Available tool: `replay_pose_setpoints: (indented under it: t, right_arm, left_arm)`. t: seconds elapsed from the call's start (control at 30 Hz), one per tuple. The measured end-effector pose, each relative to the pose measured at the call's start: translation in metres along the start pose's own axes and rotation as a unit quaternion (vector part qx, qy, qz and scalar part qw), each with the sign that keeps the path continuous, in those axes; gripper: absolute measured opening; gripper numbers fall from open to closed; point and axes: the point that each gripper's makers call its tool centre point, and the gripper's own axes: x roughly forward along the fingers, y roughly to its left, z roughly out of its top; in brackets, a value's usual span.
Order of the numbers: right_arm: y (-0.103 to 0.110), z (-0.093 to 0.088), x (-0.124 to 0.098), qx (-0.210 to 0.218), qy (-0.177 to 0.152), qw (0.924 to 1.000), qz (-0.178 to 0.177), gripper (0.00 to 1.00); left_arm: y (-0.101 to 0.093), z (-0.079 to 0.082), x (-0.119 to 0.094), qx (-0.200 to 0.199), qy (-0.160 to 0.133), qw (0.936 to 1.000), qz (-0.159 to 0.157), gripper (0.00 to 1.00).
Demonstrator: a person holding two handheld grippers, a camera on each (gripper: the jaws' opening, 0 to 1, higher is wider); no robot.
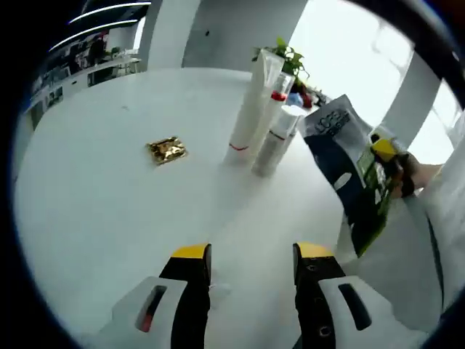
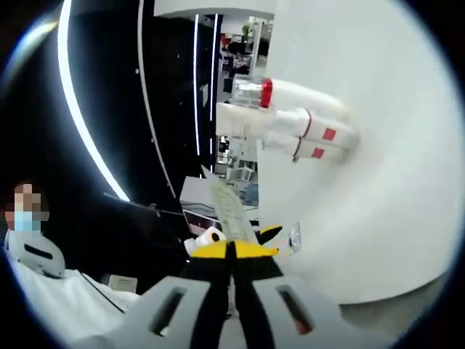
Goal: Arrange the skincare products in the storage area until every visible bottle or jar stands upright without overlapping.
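Left gripper view showed the left gripper released, jaws apart over the white table. The right gripper was clenched on a flat sachet, held at the right, off the table. It looked light, floppy and unlikely to stand alone. Three upright tubes stood far-centre, touching; best gripped mid-body. A gold packet lay left.

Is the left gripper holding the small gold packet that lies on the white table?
No, the left gripper stands open with nothing between its jaws, and the gold packet lies apart from it on the white table.
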Motion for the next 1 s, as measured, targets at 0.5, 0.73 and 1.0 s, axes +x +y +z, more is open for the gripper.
replay_pose_setpoints:
  t: [0.5, 0.73, 1.0]
  right_arm:
    - [0.009, 0.006, 0.012, 0.009, -0.005, 0.9998, 0.017, 0.01]
    - [0.012, 0.007, 0.017, 0.013, -0.006, 0.9996, 0.025, 0.01]
    - [0.004, -0.001, 0.033, 0.004, -0.013, 0.9999, -0.003, 0.01]
  left_arm:
    - [-0.027, -0.007, -0.013, -0.136, -0.085, 0.9819, -0.100, 0.59]
    - [-0.043, -0.005, -0.005, -0.152, -0.098, 0.9754, -0.126, 0.60]
    - [-0.069, -0.009, 0.015, -0.184, -0.102, 0.9639, -0.163, 0.40]
